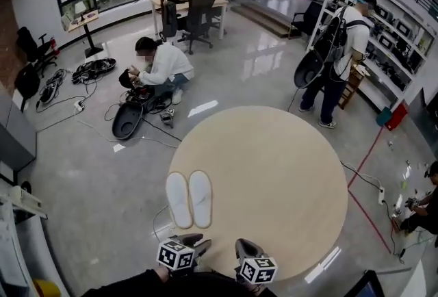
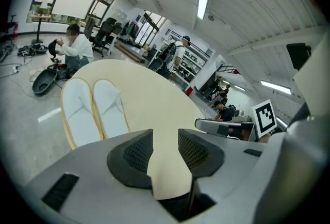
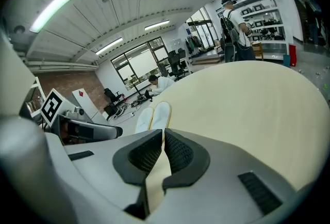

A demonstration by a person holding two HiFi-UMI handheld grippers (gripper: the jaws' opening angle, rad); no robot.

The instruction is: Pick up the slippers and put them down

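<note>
Two white slippers (image 1: 189, 198) lie side by side, soles down, at the left edge of the round beige table (image 1: 274, 172). My left gripper (image 1: 194, 243) hovers at the table's near edge, just behind the slippers, jaws open with only bare tabletop between them. In the left gripper view (image 2: 165, 148) the slippers (image 2: 95, 108) lie ahead and to the left. To the right of the left gripper, my right gripper (image 1: 246, 248) has its jaws shut on nothing. In the right gripper view (image 3: 162, 150) the slippers (image 3: 154, 116) show just beyond its tips.
A person (image 1: 163, 66) crouches on the floor beyond the table amid cables and a black case (image 1: 128, 120). Another person (image 1: 340, 49) with a backpack stands at the back right near shelves. Desks and office chairs (image 1: 197, 11) stand at the back. A red line (image 1: 366, 172) runs along the floor on the right.
</note>
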